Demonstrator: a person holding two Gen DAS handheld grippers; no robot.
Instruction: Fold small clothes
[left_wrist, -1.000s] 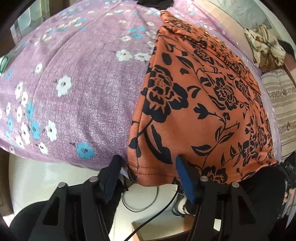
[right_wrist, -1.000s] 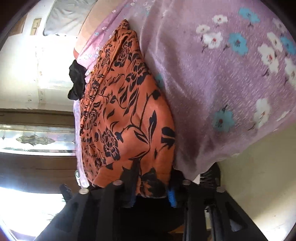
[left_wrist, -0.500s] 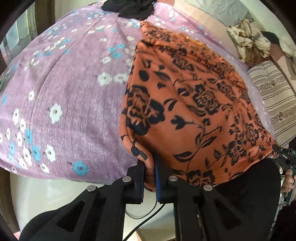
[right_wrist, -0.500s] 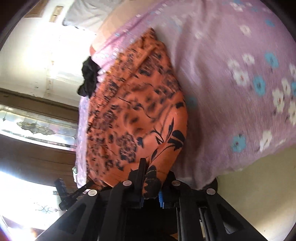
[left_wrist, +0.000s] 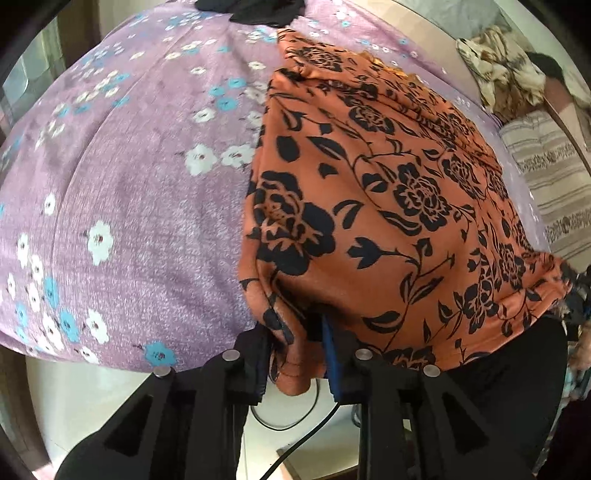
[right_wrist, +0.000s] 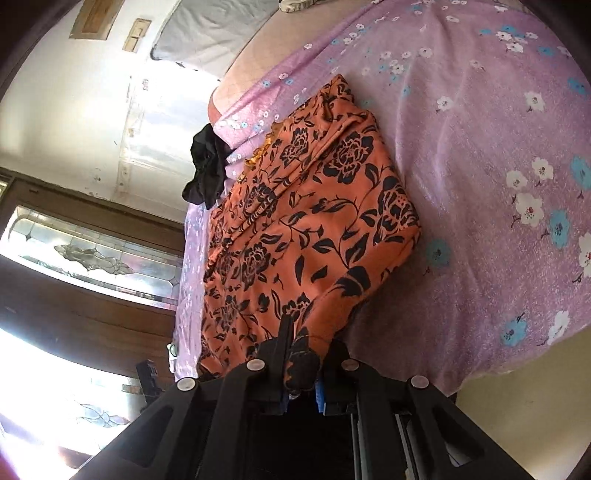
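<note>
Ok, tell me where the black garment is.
The black garment lies bunched at the bed's far edge, just past the orange floral cloth, left in the right wrist view.

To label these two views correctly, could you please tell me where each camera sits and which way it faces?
Left wrist: on the left gripper, looking steeply down at the orange floral garment on the purple floral bedsheet; its fingers pinch the near hem.
Right wrist: on the right gripper, looking along the bed toward the black garment; fingers grip another corner.
Shared: garment, sheet, black garment.
</note>
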